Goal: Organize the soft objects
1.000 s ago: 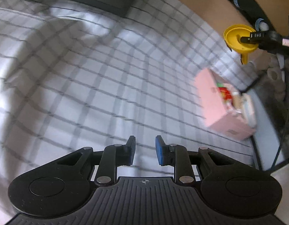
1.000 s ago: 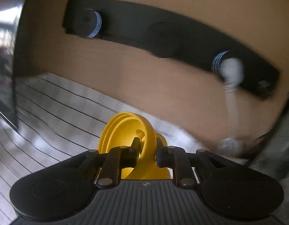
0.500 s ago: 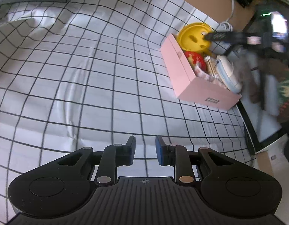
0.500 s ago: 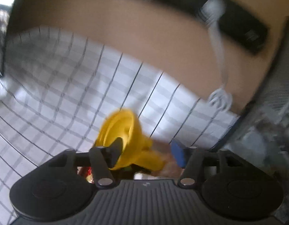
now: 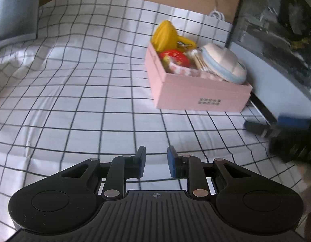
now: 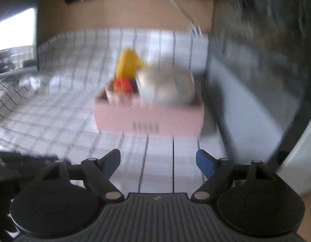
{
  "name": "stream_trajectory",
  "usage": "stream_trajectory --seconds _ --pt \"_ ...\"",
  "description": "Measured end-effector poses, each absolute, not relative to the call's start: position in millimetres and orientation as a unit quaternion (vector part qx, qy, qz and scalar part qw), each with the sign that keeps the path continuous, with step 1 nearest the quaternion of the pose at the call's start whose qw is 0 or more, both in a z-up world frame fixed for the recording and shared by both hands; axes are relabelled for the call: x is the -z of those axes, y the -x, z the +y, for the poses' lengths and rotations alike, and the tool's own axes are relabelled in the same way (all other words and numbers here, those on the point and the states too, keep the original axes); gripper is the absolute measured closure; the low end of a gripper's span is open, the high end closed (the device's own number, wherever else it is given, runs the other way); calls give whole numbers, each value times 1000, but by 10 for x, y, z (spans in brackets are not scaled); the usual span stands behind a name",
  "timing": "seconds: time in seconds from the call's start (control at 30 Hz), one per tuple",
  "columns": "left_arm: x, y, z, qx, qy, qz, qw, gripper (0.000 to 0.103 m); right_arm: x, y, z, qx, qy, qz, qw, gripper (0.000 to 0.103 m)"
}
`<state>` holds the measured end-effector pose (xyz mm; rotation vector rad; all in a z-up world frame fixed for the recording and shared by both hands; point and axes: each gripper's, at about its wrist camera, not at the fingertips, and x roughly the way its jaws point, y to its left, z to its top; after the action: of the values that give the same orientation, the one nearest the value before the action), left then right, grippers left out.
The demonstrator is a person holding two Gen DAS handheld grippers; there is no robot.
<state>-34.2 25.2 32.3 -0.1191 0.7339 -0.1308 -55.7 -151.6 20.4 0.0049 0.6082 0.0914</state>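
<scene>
Pulling back right gripper (image 6: 158,161), now released and empty; yellow toy (image 5: 167,35) left in pink box (image 5: 197,92), left gripper (image 5: 155,161) slightly parted, empty

Left claw (image 5: 155,162): matte black plastic body, ribbed centre plate at 6 o'clock with a small white crosshair mark, round raised disc on each side lobe. Two black linkage arms with silver pivot screws. One finger tip black (image 5: 141,161), the other faced with a blue pad (image 5: 171,162). Right claw (image 6: 158,161): same black housing, ribbed plate, same white mark, twin discs, silver screws on the linkages; blue pads on both fingers (image 6: 204,162), slightly blurred. In the left wrist view it shows at 3 o'clock as a blurred black and blue shape.
</scene>
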Motion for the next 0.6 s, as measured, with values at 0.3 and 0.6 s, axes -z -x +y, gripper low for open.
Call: stream_trajectory --seconds 0.3,0.6 --pt "-102 249 -90 33 -2 338 941 77 242 203 -1486 -22 -15 328 944 20" --pt "-27 215 -222 41 -39 308 950 76 342 176 -1516 -14 -16 322 947 3"
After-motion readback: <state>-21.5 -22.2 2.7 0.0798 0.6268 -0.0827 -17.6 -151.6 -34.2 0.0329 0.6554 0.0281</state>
